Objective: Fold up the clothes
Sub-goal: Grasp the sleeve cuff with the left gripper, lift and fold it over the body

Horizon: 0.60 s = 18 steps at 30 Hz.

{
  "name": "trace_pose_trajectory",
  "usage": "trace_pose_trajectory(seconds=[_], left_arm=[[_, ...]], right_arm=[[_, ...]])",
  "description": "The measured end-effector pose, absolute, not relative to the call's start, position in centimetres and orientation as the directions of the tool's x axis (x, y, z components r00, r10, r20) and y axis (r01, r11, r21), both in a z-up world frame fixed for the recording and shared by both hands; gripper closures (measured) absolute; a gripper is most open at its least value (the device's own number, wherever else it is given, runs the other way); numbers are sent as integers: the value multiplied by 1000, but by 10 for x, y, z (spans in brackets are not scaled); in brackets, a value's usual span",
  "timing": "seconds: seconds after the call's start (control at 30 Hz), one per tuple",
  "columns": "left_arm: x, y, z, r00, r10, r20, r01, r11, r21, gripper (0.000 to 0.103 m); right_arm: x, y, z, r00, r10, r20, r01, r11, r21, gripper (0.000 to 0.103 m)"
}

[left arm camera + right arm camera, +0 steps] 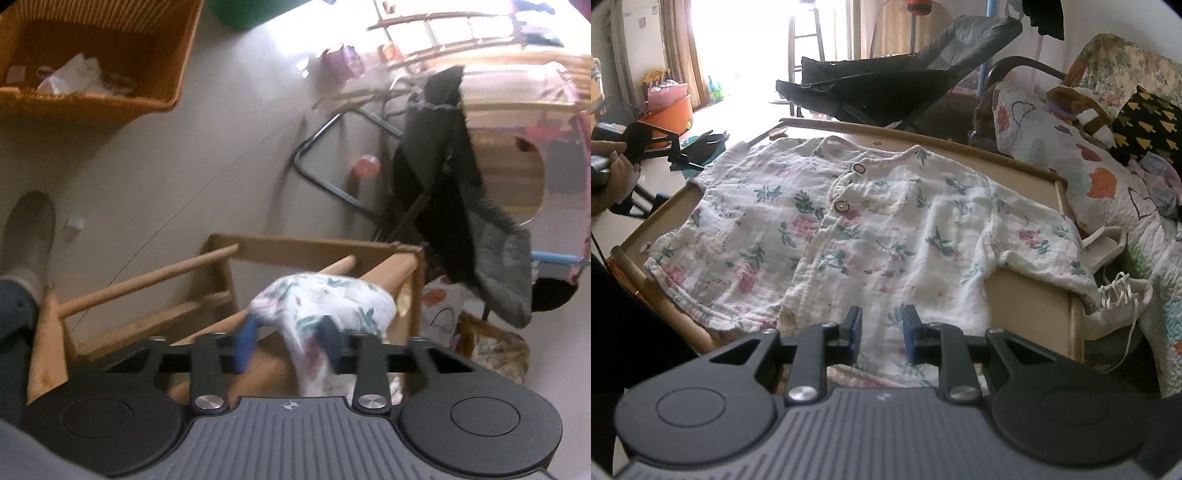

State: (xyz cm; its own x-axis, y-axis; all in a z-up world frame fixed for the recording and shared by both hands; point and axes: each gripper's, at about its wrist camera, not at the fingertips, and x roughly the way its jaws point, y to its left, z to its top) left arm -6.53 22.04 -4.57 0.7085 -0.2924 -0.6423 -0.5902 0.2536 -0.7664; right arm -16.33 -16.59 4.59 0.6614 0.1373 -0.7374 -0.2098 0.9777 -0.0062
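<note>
- Shirt (849,229) lies flat on the low wooden table (1030,299), front side up, the neck at the far edge and the hem at my side. Its long axis runs from me away to the neck; the sleeves reach out to left and right.
- My right gripper (882,334) hangs over the hem, near the middle. Its jaws stand a little apart, the cloth is under them, and I see no fold between the pads, so it holds nothing.
- My left gripper (291,341) is at the left edge of the table, at the sleeve (325,306) on that side. The picture is blurred, but a bunch of the floral cloth sits between the blue pads, so I judge it grips the sleeve.
- The left hand is therefore nearer to the first fold: I think the sleeve must go inward, across the long axis, toward the buttons (849,186).
- The right sleeve (1045,243) hangs over the far right corner, well apart from my right gripper.
</note>
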Motion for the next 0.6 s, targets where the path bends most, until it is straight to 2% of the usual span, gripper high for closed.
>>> trace_pose_trajectory(seconds=[0.07,0.17,0.37,0.6], left_arm=[[-67,218,-43,722,-271,-637,-581,265,-770,92],[-71,213,-37,745,-240,-623,-560,283,-779,97],[-77,200,-10,804,-206,-558,-463,371,-805,98],[-84,176,19,832,-224,-507,-363,471,-804,98]], right_arm=[[-164,-166,46,663,137,-736,-213,977,-10,80],[-164,-165,47,664,138,-735,-216,976,-12,80],[-165,-168,49,673,143,-725,-211,978,-3,80],[-166,-173,53,687,148,-711,-201,979,9,80]])
